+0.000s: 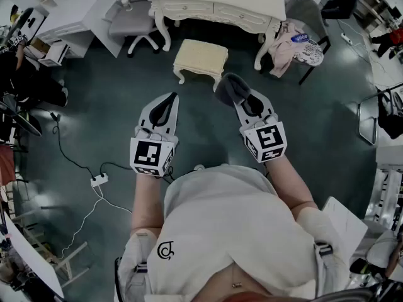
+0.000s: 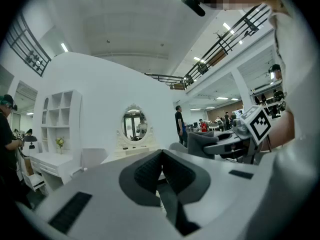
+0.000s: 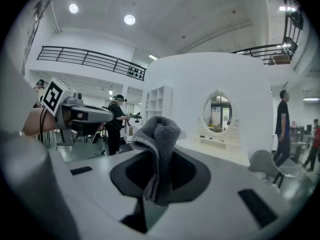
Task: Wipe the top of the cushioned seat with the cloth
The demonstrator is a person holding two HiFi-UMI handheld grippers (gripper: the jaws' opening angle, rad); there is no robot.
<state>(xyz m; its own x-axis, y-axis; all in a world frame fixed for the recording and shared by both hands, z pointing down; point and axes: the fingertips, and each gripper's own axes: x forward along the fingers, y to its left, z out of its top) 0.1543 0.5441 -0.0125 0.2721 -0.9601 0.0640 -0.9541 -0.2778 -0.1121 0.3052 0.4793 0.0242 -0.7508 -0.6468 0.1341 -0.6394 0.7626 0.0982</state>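
head view: cloth [image 1: 230, 87] in claw [image 1: 238, 99] (right)

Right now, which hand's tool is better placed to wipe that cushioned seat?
The right tool: it is shut on the cloth, just short of the cushioned seat. The left tool is shut and empty.

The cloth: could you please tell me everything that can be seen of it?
The cloth is grey, soft and fleecy-looking, folded into a bunched wad. It is pinched between the shut jaws of the right gripper, its upper part sticking out past the tips. Only the jaws touch it; the seat lies ahead, apart from it.
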